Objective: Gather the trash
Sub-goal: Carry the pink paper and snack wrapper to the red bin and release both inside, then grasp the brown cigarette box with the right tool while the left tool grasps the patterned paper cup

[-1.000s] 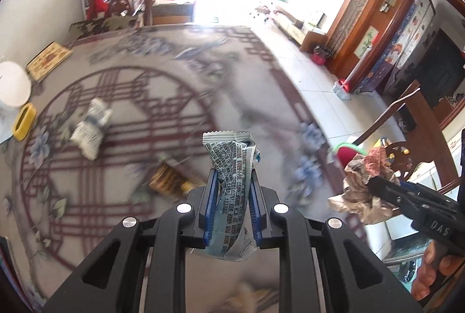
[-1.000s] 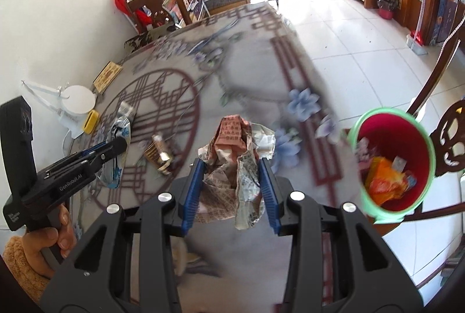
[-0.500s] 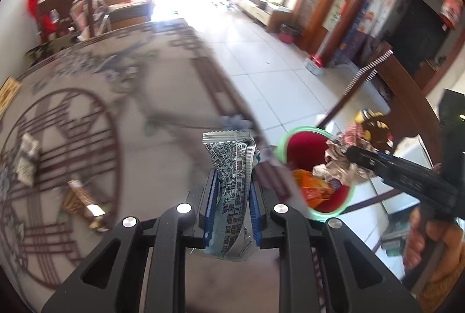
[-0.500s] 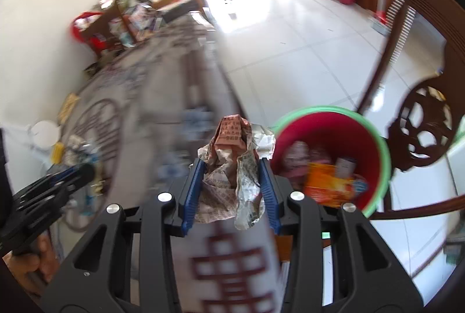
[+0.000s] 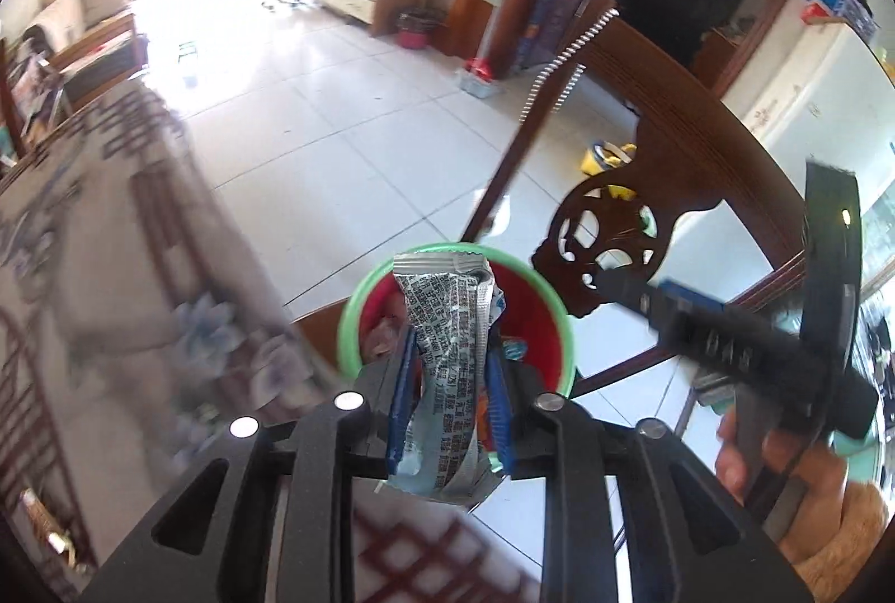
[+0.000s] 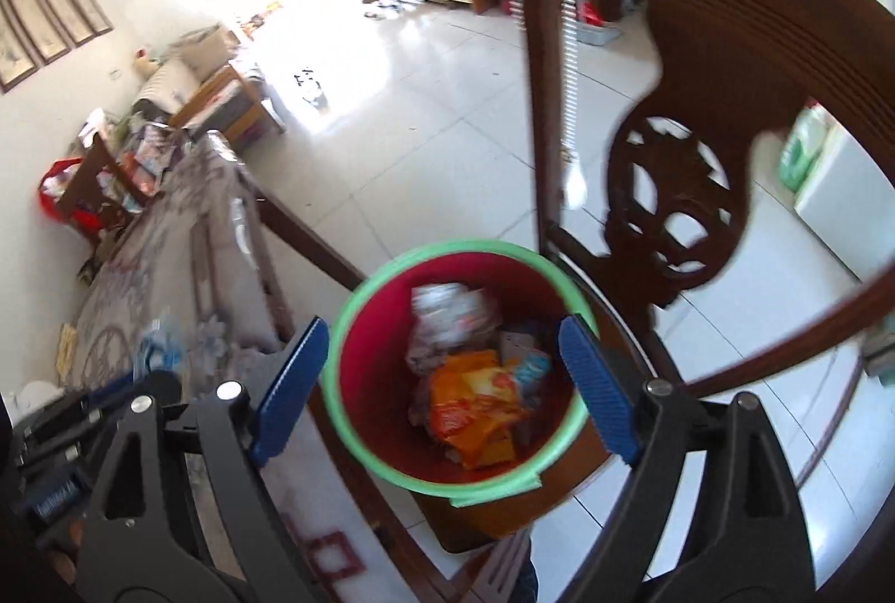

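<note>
Trash over the red bin (image 6: 386,441)

Left claw (image 5: 450,396) is opening, a silver wrapper (image 5: 447,351) upright between its pads above the bin; right claw (image 6: 442,393) is opening with nothing between, above wrappers (image 6: 475,396) inside.

Both wrist views steeply downward, near above the shared red bin (image 5: 537,323) (image 6: 363,357).

Sunlit white tiled floor (image 6: 425,111), carved dark wooden chair (image 6: 721,111), framed pictures (image 6: 50,27) on the wall.

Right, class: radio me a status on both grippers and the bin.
Right gripper opening, empty, over bin. Left gripper opening, wrapper between pads. Chair close behind bin.
</note>
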`<state>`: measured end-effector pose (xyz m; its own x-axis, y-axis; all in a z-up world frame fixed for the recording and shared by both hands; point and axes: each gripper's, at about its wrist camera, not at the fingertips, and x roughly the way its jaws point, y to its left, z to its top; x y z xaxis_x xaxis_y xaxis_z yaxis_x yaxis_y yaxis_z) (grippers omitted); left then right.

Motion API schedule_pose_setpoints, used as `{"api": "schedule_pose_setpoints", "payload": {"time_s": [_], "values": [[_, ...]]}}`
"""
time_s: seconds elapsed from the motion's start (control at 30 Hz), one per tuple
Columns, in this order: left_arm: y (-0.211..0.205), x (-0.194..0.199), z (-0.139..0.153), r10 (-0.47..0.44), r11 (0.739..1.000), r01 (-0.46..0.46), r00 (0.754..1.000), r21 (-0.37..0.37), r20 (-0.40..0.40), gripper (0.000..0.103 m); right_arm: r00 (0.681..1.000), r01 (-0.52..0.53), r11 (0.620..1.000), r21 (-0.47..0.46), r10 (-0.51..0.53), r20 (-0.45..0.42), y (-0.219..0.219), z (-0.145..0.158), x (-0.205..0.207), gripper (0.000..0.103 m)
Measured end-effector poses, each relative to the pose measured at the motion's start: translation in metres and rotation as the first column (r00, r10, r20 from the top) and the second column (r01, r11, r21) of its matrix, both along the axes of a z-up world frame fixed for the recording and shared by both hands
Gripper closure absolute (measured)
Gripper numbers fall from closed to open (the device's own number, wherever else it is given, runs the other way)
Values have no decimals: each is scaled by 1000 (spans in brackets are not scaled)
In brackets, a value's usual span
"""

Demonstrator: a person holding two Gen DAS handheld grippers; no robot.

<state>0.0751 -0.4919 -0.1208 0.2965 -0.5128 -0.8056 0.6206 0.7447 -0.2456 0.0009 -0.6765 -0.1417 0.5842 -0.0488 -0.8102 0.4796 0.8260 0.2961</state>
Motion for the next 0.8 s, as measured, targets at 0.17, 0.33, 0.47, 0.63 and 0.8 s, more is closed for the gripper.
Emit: {"api": "schedule_pose_setpoints", "payload": {"time_s": [0.17, 0.33, 0.47, 0.63, 0.8], "values": [[-20, -2, -1, -24, 999, 24, 1000, -29, 6, 30, 998, 44, 998, -43, -45, -36, -4, -3, -28, 20], [26, -16, -1, 20, 1000, -20, 999, 0, 25, 30, 998, 29, 999, -33, -31, -47, 12, -2, -32, 20], [90, -20, 3, 160, 987, -160, 986, 0, 36, 29, 999, -53, 998, -43, 53, -10, 47, 13, -16, 20], [193, -32, 6, 386, 922, -386, 921, -1, 50, 29, 964, -266, 963, -29, 266, -20, 121, 19, 12, 20], [314, -54, -8, 656, 755, -656, 755, -23, 7, 30, 824, -563, 826, 7, 562, -68, 245, -1, 54, 20]]}}
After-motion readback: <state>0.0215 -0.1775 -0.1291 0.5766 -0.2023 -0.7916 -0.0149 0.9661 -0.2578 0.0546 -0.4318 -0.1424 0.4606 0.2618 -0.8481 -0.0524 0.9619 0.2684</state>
